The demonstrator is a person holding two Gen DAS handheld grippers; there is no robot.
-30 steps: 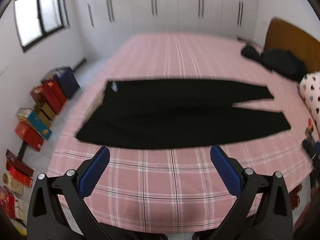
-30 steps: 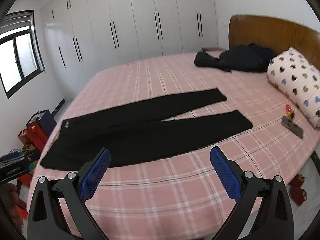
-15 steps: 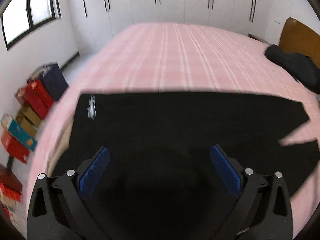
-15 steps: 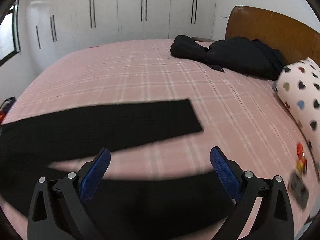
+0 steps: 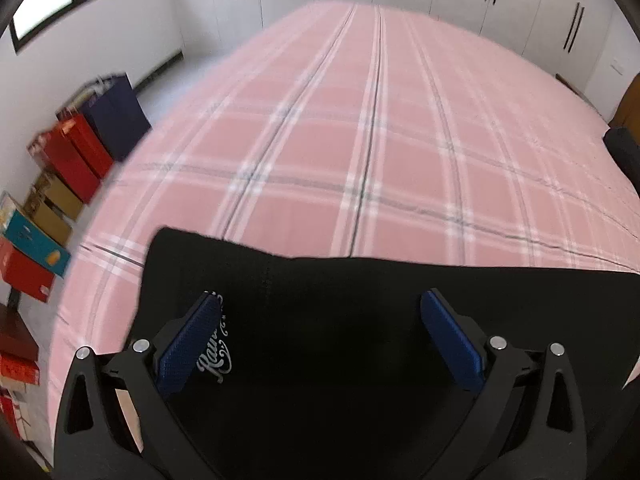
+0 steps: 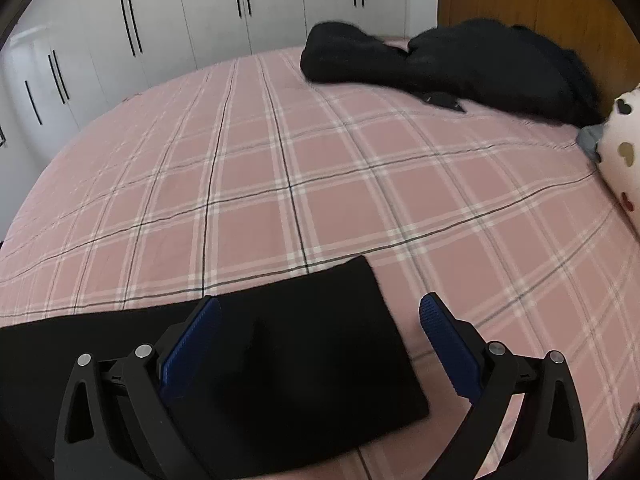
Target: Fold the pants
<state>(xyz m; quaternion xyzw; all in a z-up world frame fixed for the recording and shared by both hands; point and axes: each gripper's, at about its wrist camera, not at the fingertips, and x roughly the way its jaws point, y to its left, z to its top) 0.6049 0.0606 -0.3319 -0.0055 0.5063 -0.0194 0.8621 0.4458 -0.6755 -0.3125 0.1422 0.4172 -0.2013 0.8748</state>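
Note:
Black pants point(image 5: 340, 312) lie flat on a pink plaid bed point(image 5: 360, 140). In the left wrist view the waistband end fills the lower frame, with a white script logo point(image 5: 218, 354) beside the left pad. My left gripper point(image 5: 320, 324) hovers open just over that waist corner. In the right wrist view the far leg's cuff end point(image 6: 320, 332) lies flat, its hem running down to the right. My right gripper point(image 6: 320, 328) is open above the cuff, left pad over the cloth, right pad over bare bedspread.
A dark heap of clothes point(image 6: 460, 64) lies by the wooden headboard point(image 6: 540, 12), next to a heart-print pillow point(image 6: 624, 156). Red, navy and teal boxes and bags point(image 5: 76, 152) line the floor left of the bed. White wardrobes point(image 6: 160, 28) stand behind.
Both grippers have moved forward and down from a far view of the whole pants to close over them: the left at the waistband, the right at the cuff. Both stay open.

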